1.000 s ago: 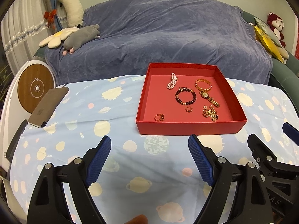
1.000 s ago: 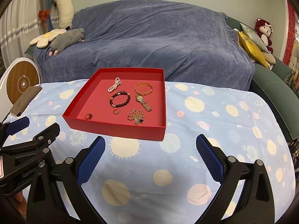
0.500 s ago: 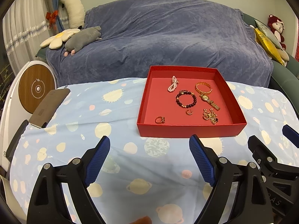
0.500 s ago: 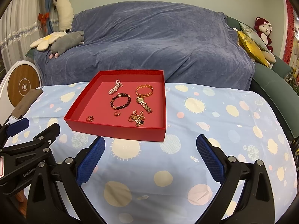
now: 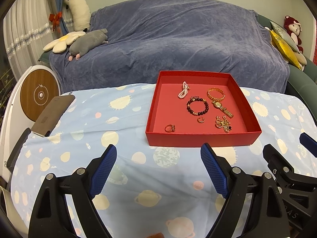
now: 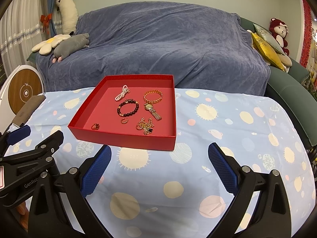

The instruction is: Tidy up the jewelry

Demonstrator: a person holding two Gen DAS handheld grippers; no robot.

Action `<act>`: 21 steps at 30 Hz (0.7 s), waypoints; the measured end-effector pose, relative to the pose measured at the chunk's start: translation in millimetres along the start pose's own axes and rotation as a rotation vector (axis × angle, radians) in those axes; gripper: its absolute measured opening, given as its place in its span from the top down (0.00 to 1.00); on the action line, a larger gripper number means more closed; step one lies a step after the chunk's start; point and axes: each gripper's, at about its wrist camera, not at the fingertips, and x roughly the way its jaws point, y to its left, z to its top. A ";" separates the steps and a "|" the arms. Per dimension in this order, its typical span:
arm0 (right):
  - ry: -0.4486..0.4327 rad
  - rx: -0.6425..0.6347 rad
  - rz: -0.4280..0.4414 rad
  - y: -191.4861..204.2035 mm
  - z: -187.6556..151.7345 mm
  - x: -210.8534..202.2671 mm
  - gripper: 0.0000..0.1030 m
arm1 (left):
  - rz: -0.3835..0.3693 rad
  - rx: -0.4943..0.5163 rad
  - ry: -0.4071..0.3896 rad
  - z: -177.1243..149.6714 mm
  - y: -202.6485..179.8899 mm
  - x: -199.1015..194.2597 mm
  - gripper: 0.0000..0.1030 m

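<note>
A shallow red tray (image 5: 200, 137) (image 6: 126, 138) sits on the planet-print tablecloth. Inside lie a pink bead bracelet (image 5: 183, 90), a dark bead bracelet (image 5: 197, 105) (image 6: 127, 108), a gold bangle (image 5: 216, 94) (image 6: 153, 96), a gold watch (image 5: 221, 108) (image 6: 153, 111), two rings (image 5: 170, 128) (image 5: 200, 120) and a tangled gold chain (image 5: 223, 123) (image 6: 145, 126). My left gripper (image 5: 158, 154) is open and empty, short of the tray's near wall. My right gripper (image 6: 159, 154) is open and empty, also in front of the tray.
A brown phone-like slab (image 5: 52, 112) lies at the table's left edge beside a round white and wood device (image 5: 37, 95). A blue-covered sofa (image 5: 174, 39) with plush toys stands behind the table. The right gripper's body shows in the left wrist view (image 5: 287, 168).
Both grippers have pulled back and risen slightly, so the tray looks a little farther away. Nothing in the tray has moved.
</note>
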 end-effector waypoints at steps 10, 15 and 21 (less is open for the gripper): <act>-0.001 0.001 0.000 -0.3 -0.1 0.2 0.07 | 0.007 0.009 -0.019 0.0 -1.0 -3.1 0.19; -0.001 0.003 0.001 -0.3 -0.2 -0.2 0.07 | 0.006 0.014 -0.035 -0.6 -1.1 -4.0 0.19; -0.003 0.003 0.000 0.6 -0.8 -1.5 0.07 | -0.001 0.000 -0.030 -0.8 0.3 -2.7 0.19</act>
